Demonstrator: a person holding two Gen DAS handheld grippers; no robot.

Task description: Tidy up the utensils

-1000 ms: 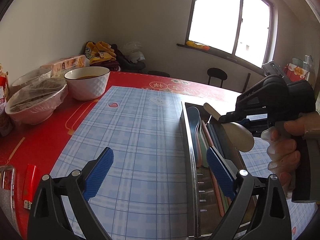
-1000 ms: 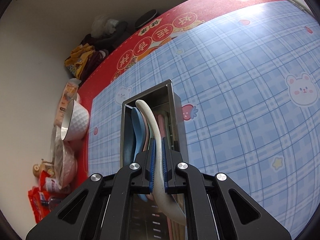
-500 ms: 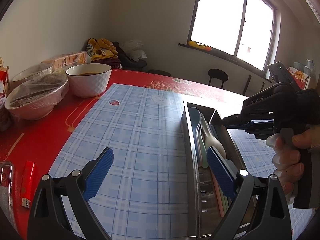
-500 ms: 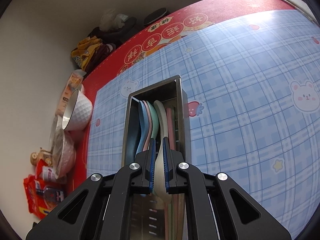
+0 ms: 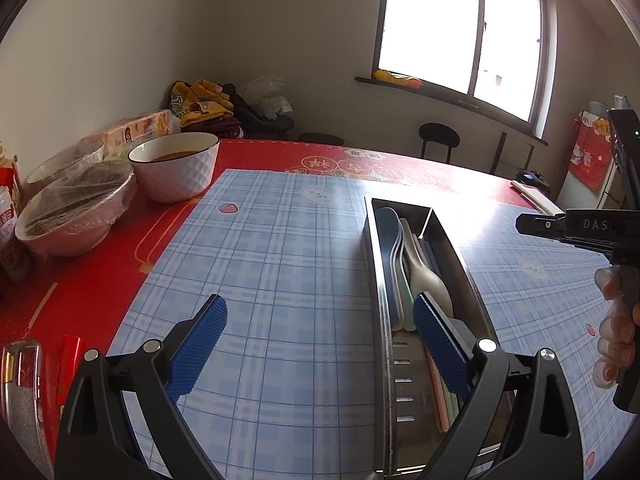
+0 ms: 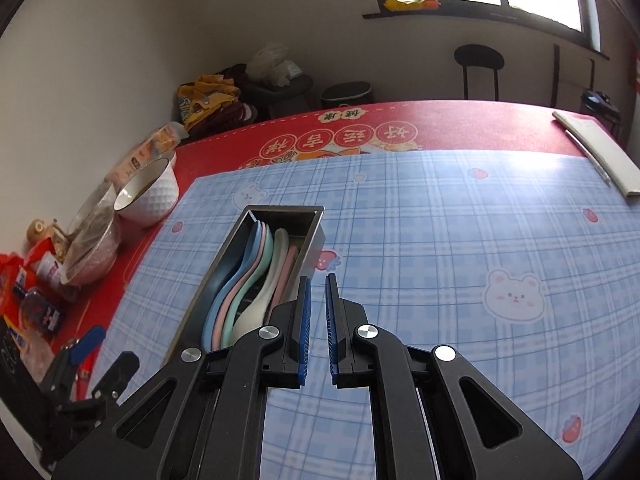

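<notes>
Inside a narrow rectangular metal tray (image 6: 236,236), smooth curved pastel spoons (image 6: 256,276) nest. Left hand-held gripper (image 5: 316,344) gapes wide, empty; right hand-held gripper (image 6: 316,328) slightly parted, empty.

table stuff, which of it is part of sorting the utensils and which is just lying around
Part of the job:
metal tray
spoons lying in it, cream spoon among them
right gripper, empty, jaws slightly apart
left gripper, open

Just lying about:
white bowl
wrapped bowls
snack packets
red lighter
</notes>
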